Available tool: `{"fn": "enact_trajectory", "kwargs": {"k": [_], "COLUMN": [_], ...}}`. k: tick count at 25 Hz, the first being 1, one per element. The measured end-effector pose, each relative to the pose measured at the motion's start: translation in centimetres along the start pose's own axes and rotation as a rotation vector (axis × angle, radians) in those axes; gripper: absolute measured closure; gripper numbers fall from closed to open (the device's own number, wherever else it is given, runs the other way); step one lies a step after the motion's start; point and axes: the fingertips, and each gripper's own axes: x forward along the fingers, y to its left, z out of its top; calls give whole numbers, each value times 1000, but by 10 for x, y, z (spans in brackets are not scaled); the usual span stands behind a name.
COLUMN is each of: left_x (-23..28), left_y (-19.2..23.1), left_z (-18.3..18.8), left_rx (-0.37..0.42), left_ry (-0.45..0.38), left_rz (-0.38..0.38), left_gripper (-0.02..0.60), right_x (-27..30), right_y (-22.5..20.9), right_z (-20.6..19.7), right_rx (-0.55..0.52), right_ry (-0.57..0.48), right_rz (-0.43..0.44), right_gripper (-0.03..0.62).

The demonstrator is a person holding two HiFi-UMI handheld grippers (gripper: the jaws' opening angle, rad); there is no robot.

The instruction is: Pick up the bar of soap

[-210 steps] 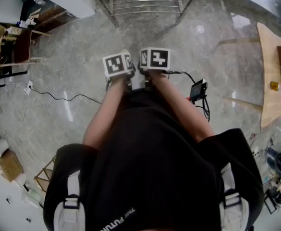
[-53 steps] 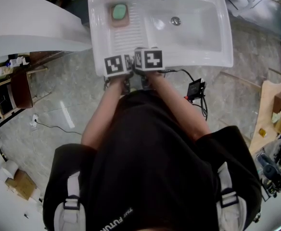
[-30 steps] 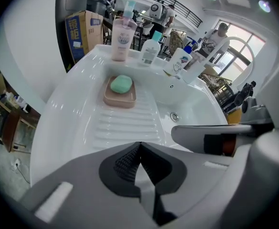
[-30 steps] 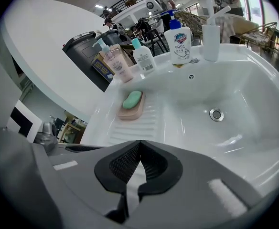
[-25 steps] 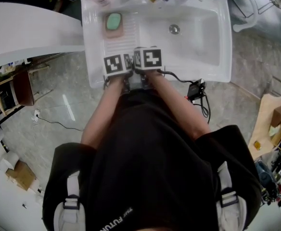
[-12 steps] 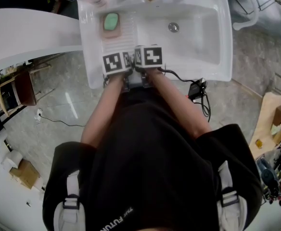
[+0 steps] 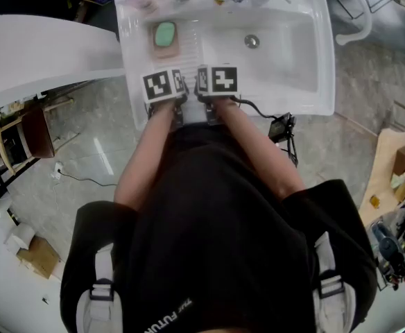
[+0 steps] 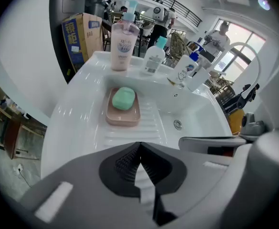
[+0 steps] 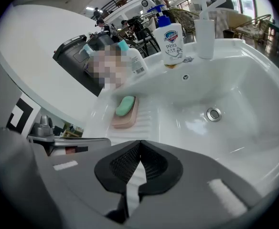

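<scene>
A green bar of soap (image 7: 164, 35) lies in a pink dish (image 8: 123, 116) on the ribbed left part of a white sink (image 7: 306, 82). The same soap (image 8: 123, 98) sits straight ahead in the left gripper view. In the right gripper view the soap (image 9: 125, 105) is ahead and to the left. My left gripper (image 7: 162, 87) and right gripper (image 7: 216, 80) hover side by side over the sink's near rim, short of the dish. The left gripper (image 8: 139, 144) and right gripper (image 9: 140, 143) are both shut with nothing between their pads.
A pink bottle (image 8: 123, 42), a teal-capped bottle (image 8: 154, 57) and a blue-capped bottle (image 8: 185, 68) line the sink's back rim beside a curved faucet (image 8: 244, 66). The drain (image 9: 213, 113) is in the basin at right. A white curved wall (image 7: 43, 54) borders the sink's left.
The view went from bare floor to the sink below me. In the last second my left gripper has shifted slightly left, opening a small gap between the two marker cubes.
</scene>
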Motion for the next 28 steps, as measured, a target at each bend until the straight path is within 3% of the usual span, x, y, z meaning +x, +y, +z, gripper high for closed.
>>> {"fn": "enact_trajectory", "kwargs": {"k": [7, 13, 16, 17, 21, 28], "left_x": [-6, -6, -2, 1, 14, 44], "left_y": [15, 19, 13, 14, 17, 23], "left_z": [33, 71, 81, 84, 94, 118], "left_rx": [49, 137, 189, 195, 219, 248], "left_ry": [-28, -67, -62, -59, -61, -45], "left_rz": [4, -36, -75, -78, -84, -71], "left_gripper": [583, 486, 391, 390, 354, 373], "right_x": [-5, -12, -14, -12, -1, 14], "right_y": [16, 57, 69, 70, 59, 39], "right_z": [17, 42, 56, 56, 44, 46], "right_rx": [-23, -186, -302, -312, -288, -235], "right_ry": [-50, -123, -154, -144, -69, -26], "right_rz": [1, 20, -16, -19, -30, -46], "right_gripper": [583, 582, 580, 580, 580, 580]}}
